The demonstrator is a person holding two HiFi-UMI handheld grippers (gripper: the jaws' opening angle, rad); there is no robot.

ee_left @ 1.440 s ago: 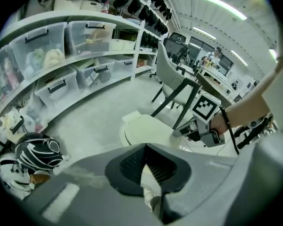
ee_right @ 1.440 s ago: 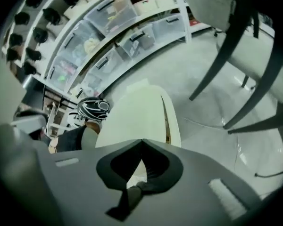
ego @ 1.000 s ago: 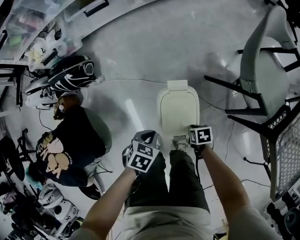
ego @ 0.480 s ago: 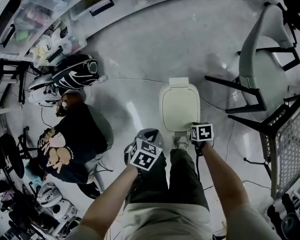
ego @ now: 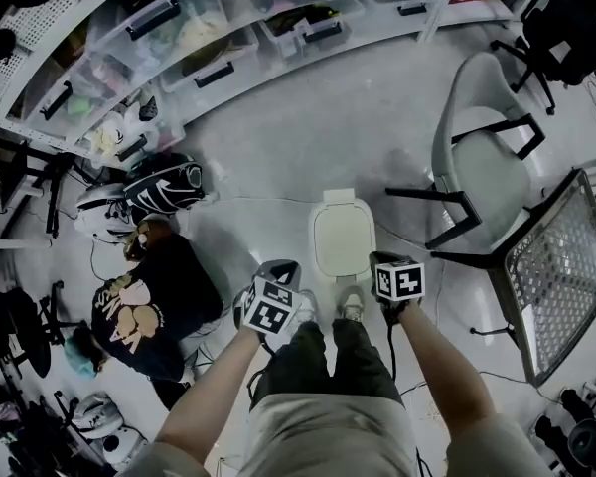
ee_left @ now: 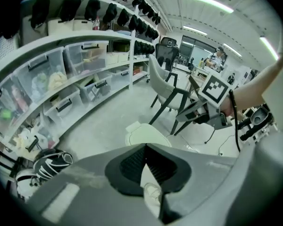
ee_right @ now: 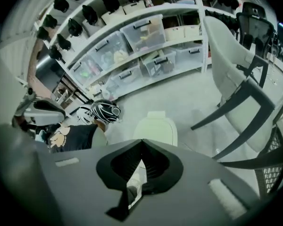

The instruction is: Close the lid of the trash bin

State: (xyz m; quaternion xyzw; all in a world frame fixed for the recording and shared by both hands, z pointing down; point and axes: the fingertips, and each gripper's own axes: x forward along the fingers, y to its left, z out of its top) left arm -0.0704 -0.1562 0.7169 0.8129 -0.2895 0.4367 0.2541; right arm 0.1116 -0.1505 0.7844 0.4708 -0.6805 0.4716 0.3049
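So, the bin (ego: 340,203) sits on the floor (ego: 308,132) right ahead of both claws, lid (ego: 343,241) down flat. The left claw (ee_left: 145,146) and right claw (ee_right: 141,141) are both pinched together on nothing, just short of it. A chair (ego: 477,162) crowds its right side. Bare floor behind it runs to shelf tubs (ego: 214,58) of blurry clutter.
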